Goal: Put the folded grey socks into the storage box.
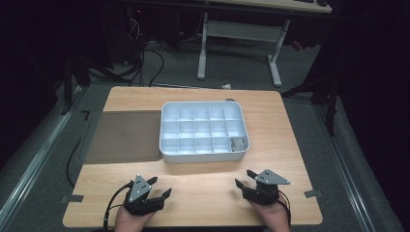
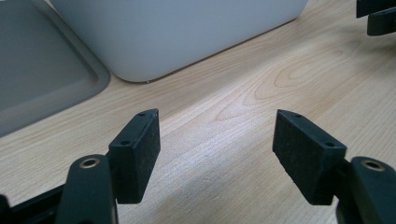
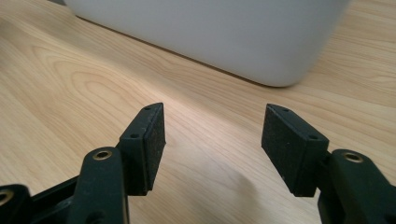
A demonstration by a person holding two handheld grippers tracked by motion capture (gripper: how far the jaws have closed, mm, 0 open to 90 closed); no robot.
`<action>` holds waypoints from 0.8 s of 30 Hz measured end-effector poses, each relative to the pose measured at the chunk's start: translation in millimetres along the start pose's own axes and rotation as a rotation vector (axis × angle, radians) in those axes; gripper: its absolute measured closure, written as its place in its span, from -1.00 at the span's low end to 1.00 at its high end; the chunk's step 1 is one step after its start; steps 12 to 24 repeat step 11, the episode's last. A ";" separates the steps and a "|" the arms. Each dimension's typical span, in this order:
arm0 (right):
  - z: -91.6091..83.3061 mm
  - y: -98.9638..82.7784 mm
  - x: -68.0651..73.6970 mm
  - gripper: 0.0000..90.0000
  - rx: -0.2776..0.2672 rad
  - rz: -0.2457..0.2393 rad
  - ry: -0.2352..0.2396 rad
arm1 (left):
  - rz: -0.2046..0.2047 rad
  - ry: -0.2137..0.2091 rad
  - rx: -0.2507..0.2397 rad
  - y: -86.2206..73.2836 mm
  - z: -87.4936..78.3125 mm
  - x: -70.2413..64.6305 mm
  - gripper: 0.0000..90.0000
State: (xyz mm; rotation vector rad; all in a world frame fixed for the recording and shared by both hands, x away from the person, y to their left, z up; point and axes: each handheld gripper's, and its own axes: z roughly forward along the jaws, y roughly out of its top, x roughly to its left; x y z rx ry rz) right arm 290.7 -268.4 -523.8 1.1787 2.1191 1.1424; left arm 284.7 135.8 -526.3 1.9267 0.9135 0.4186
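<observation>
Claws spread empty, near white organizer, wooden table

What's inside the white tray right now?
The tray holds one small grey object in its near right corner compartment. The other compartments look empty, though near walls hide part of the front row's floors.

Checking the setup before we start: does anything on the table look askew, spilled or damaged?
Nothing stands out. The white divided box sits flat and square on the wooden table, with one small grey object in its near right compartment. The grey mat lies flat beside it. The left gripper and right gripper rest open, holding nothing.
</observation>
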 end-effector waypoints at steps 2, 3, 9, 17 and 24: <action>-2.6 -1.8 -4.7 -0.09 -0.009 0.036 -0.010 | 0.008 0.001 0.007 -0.7 1.5 -0.1 -0.28; -3.0 -1.9 -5.4 -0.09 -0.013 0.037 -0.014 | 0.013 0.001 0.010 -1.1 1.1 -0.2 -0.28; 0.8 -1.6 -4.2 -0.08 -0.007 0.024 -0.022 | 0.025 -0.001 0.015 -2.3 -3.0 1.2 -0.27; 1.6 -1.3 -3.3 -0.08 -0.002 0.024 -0.024 | 0.024 0.001 0.013 -2.5 -3.7 1.4 -0.27; 1.6 -1.3 -3.3 -0.08 -0.002 0.024 -0.024 | 0.024 0.001 0.013 -2.5 -3.7 1.4 -0.27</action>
